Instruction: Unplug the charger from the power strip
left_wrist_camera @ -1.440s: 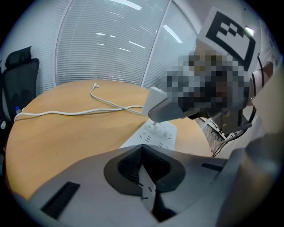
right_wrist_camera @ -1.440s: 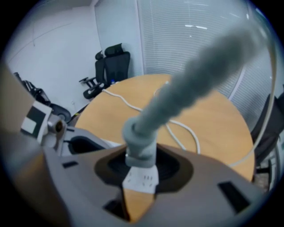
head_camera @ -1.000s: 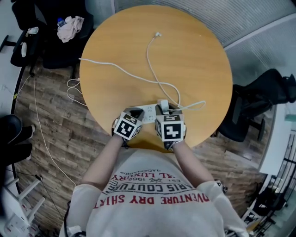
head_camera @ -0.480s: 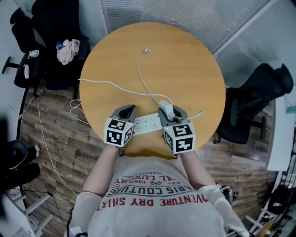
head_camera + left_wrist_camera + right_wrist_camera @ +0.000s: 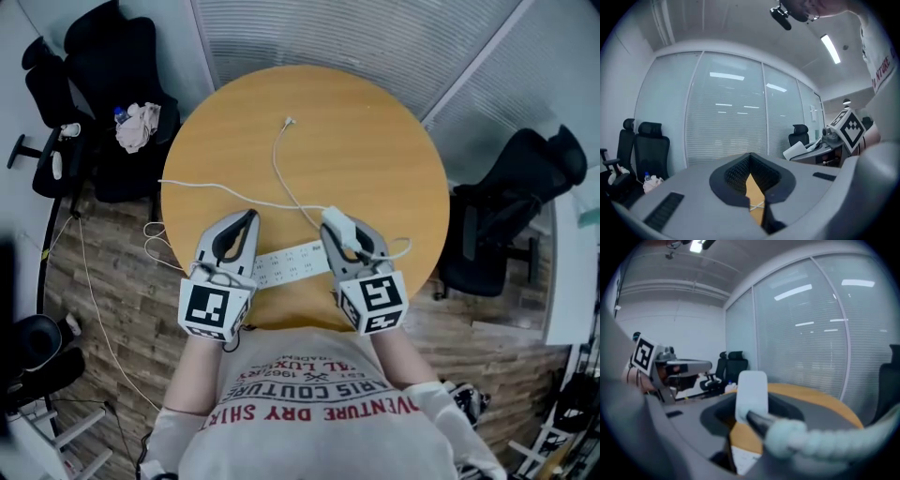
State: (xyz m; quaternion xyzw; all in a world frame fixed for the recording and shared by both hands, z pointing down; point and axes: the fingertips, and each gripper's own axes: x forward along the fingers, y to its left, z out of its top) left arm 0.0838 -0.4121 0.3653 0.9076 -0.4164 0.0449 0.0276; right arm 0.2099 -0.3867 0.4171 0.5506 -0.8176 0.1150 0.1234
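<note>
While we are looking down past our own shirt, we are holding both grippers up over a round wooden table (image 5: 375, 159). Our right gripper (image 5: 345, 232) is squeezing the white charger (image 5: 337, 225) between its two jaws. In the right gripper view the charger is standing up straight in that grip, and its thick cable is coming back toward the camera. The charger is out of the power strip (image 5: 286, 265) and is not touching it.

The power strip is lying flat on the table near our edge, in the space between the two grippers. The charger's thin white cable (image 5: 278, 164) is running away across the table, and its small plug end is resting on the wood near the far side. A second white cord (image 5: 202, 186) is going off to the left, and we think it is dropping over the table's edge there.

Our left gripper (image 5: 249, 218) is hanging just left of the strip. Its jaws are pressed together at the tips and are holding nothing.

Black chairs (image 5: 103, 56) are standing around the table, and a pale cloth (image 5: 137, 125) is lying on one of them.
</note>
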